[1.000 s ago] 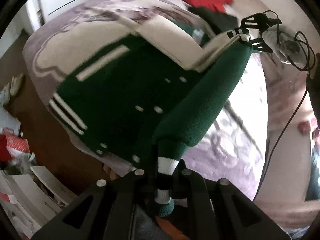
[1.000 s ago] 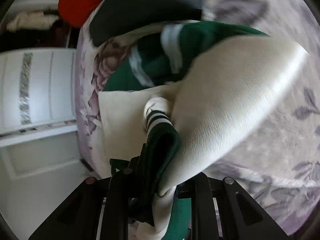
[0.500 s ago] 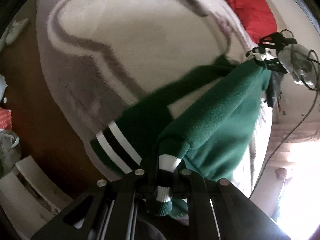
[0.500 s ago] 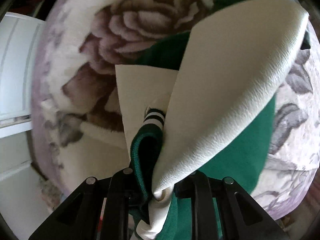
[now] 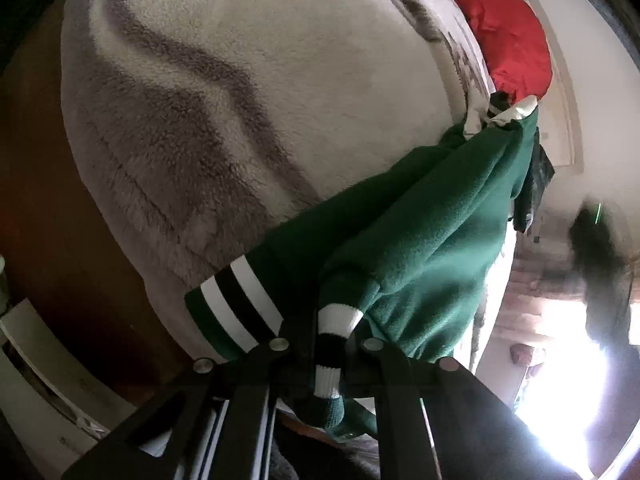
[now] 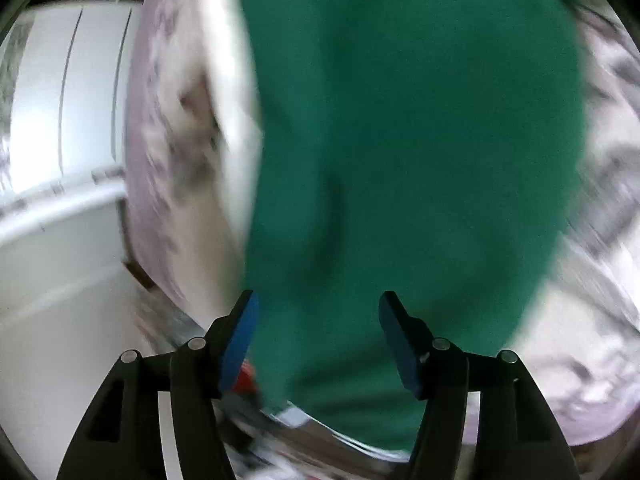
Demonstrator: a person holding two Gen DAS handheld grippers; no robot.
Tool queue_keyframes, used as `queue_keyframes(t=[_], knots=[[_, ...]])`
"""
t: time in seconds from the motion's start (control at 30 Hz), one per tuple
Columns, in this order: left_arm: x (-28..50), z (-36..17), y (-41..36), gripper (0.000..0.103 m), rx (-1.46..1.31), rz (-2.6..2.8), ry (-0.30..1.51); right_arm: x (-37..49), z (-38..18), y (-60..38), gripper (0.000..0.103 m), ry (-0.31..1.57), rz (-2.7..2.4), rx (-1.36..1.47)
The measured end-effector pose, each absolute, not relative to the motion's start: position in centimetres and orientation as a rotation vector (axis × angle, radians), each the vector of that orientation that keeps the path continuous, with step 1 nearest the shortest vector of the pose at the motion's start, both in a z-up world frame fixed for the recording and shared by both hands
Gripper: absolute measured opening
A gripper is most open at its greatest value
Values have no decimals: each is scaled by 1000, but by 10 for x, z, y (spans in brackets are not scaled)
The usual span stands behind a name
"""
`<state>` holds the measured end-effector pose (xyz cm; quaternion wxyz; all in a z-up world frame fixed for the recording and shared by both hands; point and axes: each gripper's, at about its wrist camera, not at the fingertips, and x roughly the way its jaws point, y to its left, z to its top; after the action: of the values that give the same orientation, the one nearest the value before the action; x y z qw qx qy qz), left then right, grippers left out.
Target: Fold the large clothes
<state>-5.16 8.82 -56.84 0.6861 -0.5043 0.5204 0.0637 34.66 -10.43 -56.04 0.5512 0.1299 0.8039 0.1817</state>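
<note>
A green varsity jacket (image 5: 420, 236) with white sleeves and striped ribbing lies folded over on a fluffy bed blanket (image 5: 256, 92). My left gripper (image 5: 332, 340) is shut on the jacket's striped hem band (image 5: 334, 320), close to the bed's near edge. A second striped band (image 5: 236, 312) lies flat just left of it. In the right wrist view the green jacket back (image 6: 408, 140) fills the blurred frame. My right gripper (image 6: 318, 308) hangs over it, its jaws opening, the blue pads (image 6: 240, 332) apart and pressing on nothing.
A red cushion (image 5: 508, 28) sits at the far end of the bed, with dark clothing (image 5: 536, 184) beside it. White drawers (image 6: 60, 120) stand left of the bed. The brown floor (image 5: 48, 240) and white furniture (image 5: 36, 380) lie below the bed's edge.
The right gripper let go of the white sleeve and striped cuff, its jaws spreading, and swept across the jacket. The left gripper carried its band down to the near edge and stopped.
</note>
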Motion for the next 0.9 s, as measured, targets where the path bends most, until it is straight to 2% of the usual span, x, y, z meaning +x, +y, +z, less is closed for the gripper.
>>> queue_keyframes(t=[0.17,0.27,0.3,0.33,0.53,0.67,0.77,0.8,0.83,0.87,0.9], knots=[[-53,-559,80,5,-1121,162,1146,174,-643,-171,69,2217,409,515],[-55,-555,79,5,-1120,173,1142,95,-692,-188,69,2274,393,710],[-55,-555,79,5,-1121,173,1142,82,-697,-191,56,2245,382,767],[-56,-555,79,5,-1118,175,1145,68,-701,-196,6,2224,356,793],[-59,-554,89,5,-1135,173,1137,41,-673,-193,5,2097,378,736],[-62,-604,113,8,-1301,198,1147,22,-690,-178,5,2102,365,727],[-69,-614,120,13,-1430,169,1139,28,-707,-174,5,2133,365,700],[-73,-609,120,22,-1443,163,1140,31,-711,-172,6,2152,375,683],[-78,-600,119,27,-1428,168,1137,30,-713,-159,11,2169,387,676],[-85,-590,119,43,-1400,188,1130,32,-711,-161,15,2194,422,660],[-95,-578,118,58,-1380,206,1096,30,-708,-159,29,2206,457,629]])
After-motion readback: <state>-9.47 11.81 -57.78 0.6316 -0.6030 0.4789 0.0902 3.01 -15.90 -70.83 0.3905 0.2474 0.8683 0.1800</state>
